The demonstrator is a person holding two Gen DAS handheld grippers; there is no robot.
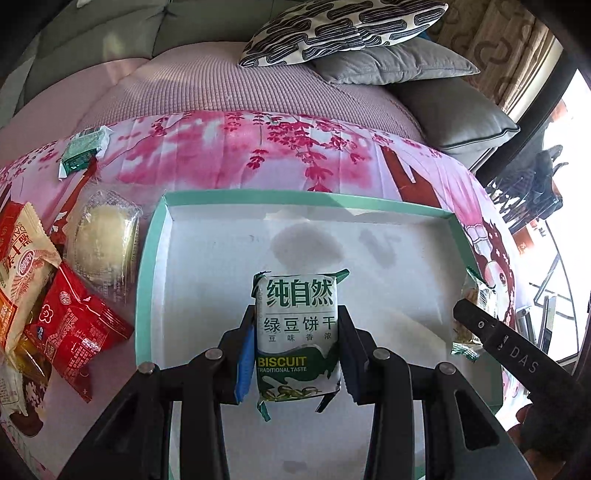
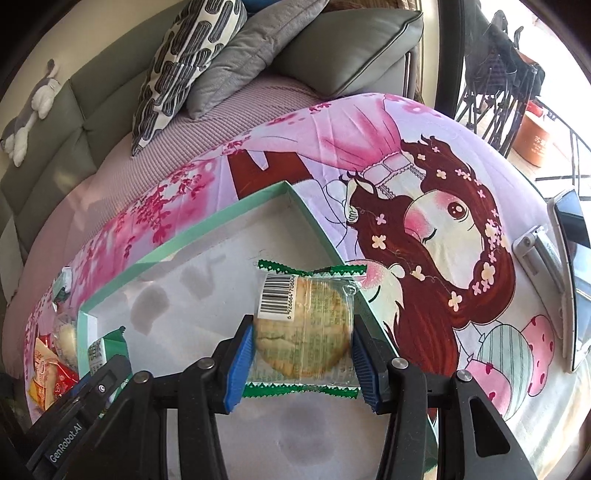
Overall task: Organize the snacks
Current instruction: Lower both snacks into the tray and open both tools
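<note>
Left gripper (image 1: 297,332) pinching green biscuit pack (image 1: 297,336), right gripper (image 2: 303,343) pinching clear-wrapped cookie (image 2: 304,328), both above tray (image 1: 147,266)

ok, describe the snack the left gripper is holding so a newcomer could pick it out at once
Find the shallow green-rimmed box on the pink floral cloth. Above its white floor, the left gripper clamps a green-and-white biscuit packet. Only it reads BISCUIT; the right gripper's packet is clear, showing a round cookie.

shallow box (image 1: 147,280) on printed cloth (image 1: 258,155), biscuit pack (image 1: 297,332) over box floor, cookie packet (image 2: 303,328) over box right side, loose snack packets (image 1: 77,325) left of box, cushions (image 1: 354,33) behind on sofa (image 1: 92,33)
</note>
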